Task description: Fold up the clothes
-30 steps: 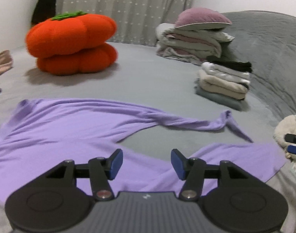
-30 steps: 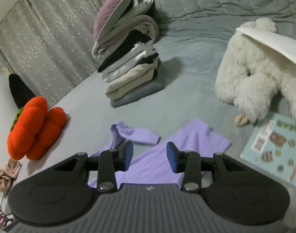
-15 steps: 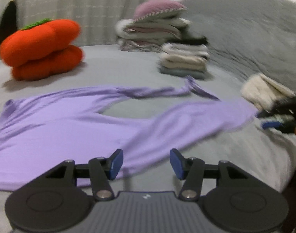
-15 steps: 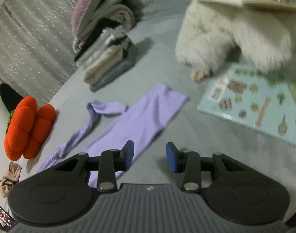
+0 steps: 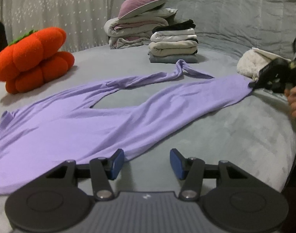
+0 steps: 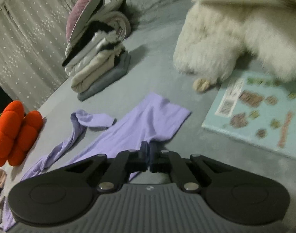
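A: Where's the garment?

B: The lilac top [image 5: 101, 120] lies spread across the grey bed [image 5: 216, 136], its body toward the left, one sleeve [image 5: 163, 75] trailing toward the pile of folded clothes [image 5: 174, 45], the other side drawn out long to the right.

A: How will it handle?

B: Thin, light and limp, I'd judge. It creases readily and sags wherever it isn't held, so hems and corners are the places to take it, not the middle.

A: And the grippers?

B: The right gripper [image 6: 148, 151] has just closed, pads together on the edge of the lilac fabric near its far end. From the left view it shows at the cloth's tip, the fabric pulled to a point there. The left gripper [image 5: 147, 162] hangs with jaws spread, nothing between them, its left pad just at the near hem.

A: Touching?

B: Possibly; the angle won't settle it.

A: Around it?

B: An orange pumpkin cushion [image 5: 33, 58] to the left; a white plush toy [image 6: 235, 33] and a pale blue book [image 6: 260, 112] on the right.
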